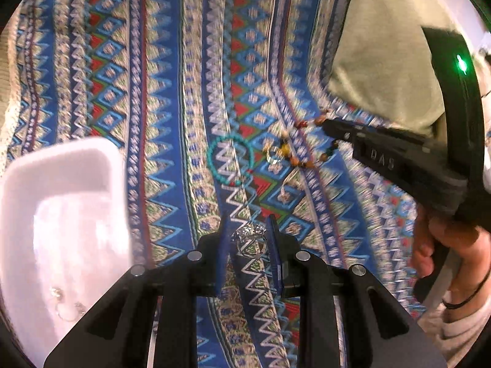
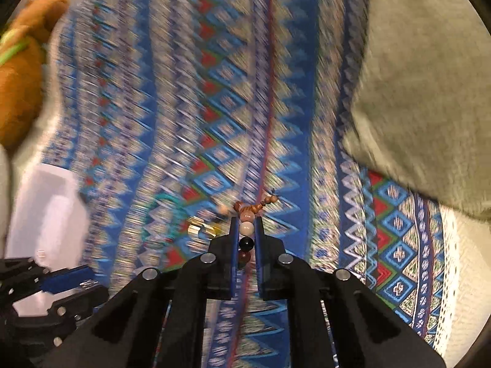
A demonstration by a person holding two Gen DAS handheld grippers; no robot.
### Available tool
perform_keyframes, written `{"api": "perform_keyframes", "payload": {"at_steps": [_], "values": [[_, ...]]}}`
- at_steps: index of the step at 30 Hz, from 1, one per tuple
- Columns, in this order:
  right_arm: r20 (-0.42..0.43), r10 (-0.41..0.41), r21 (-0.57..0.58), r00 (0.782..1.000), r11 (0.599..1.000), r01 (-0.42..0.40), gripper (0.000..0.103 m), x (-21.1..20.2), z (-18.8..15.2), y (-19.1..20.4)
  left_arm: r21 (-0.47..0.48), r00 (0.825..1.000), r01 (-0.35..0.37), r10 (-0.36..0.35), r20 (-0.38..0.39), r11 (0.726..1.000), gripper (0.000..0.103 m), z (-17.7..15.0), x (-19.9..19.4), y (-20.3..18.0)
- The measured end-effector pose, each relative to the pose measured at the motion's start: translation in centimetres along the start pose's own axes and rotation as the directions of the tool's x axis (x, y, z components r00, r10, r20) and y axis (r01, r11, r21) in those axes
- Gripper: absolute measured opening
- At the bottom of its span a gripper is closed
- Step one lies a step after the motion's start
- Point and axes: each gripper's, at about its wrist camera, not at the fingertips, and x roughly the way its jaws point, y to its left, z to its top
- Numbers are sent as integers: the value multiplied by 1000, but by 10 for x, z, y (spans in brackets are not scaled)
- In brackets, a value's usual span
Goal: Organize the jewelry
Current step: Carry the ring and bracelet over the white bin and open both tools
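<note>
My left gripper (image 1: 250, 240) clamps a ring (image 1: 250, 240); my right gripper (image 2: 246, 234) clamps a bead bracelet (image 2: 247, 228) (over a patterned blanket (image 1: 153, 92), white tray (image 1: 61, 184) alongside).

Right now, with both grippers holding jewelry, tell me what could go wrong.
1. The ring is pinched only at its edges in the left gripper; it could slip before reaching the tray.
2. The right gripper holds the bead bracelet by a few beads; the dangling part may snag the small ring beside it.
</note>
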Motion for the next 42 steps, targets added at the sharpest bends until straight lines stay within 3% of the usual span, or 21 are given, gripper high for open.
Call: {"api": "perform_keyframes", "payload": {"at_steps": [4,9,15,18,21,27,31,33,34,35,37,42], "values": [[72,74,-42,995,997,-71,11,-39,6,31,-23,998,7,-5,68,1000,22,-3,-44,23],[119,193,-121,974,976,-179,11,-87,2,87,-52,993,-80,84,83,995,22,-11,-71,69],[48,284,-211,958,940,-268,11,-98,-19,159,-90,978,-207,208,4,974,22,-41,-62,133],[10,281,-253,960,929,-270,11,-94,-33,189,-96,958,-287,283,-52,953,22,-62,-50,163],[-37,283,-281,958,917,-282,11,-80,-44,215,-77,950,-308,303,-78,948,22,-78,-41,176],[-108,263,-311,959,907,-284,11,-52,-60,250,12,925,-367,366,-101,930,23,-96,-21,183],[-131,251,-316,959,906,-280,11,-45,-68,257,49,929,-354,357,-93,934,24,-101,-24,177],[-141,253,-313,957,906,-286,11,-43,-70,259,56,929,-358,362,-80,932,35,-101,-28,174],[-144,256,-311,956,906,-289,11,-42,-71,259,52,924,-375,378,-55,926,50,-102,-35,171],[-152,262,-307,953,904,-297,11,-41,-72,259,48,924,-379,381,-27,924,54,-101,-43,170],[-163,271,-301,949,902,-309,11,-39,-74,259,32,943,-333,334,0,942,54,-99,-57,169],[-200,250,-321,947,897,-305,11,-28,-82,264,10,946,-324,324,27,946,54,-93,-67,168]]}}
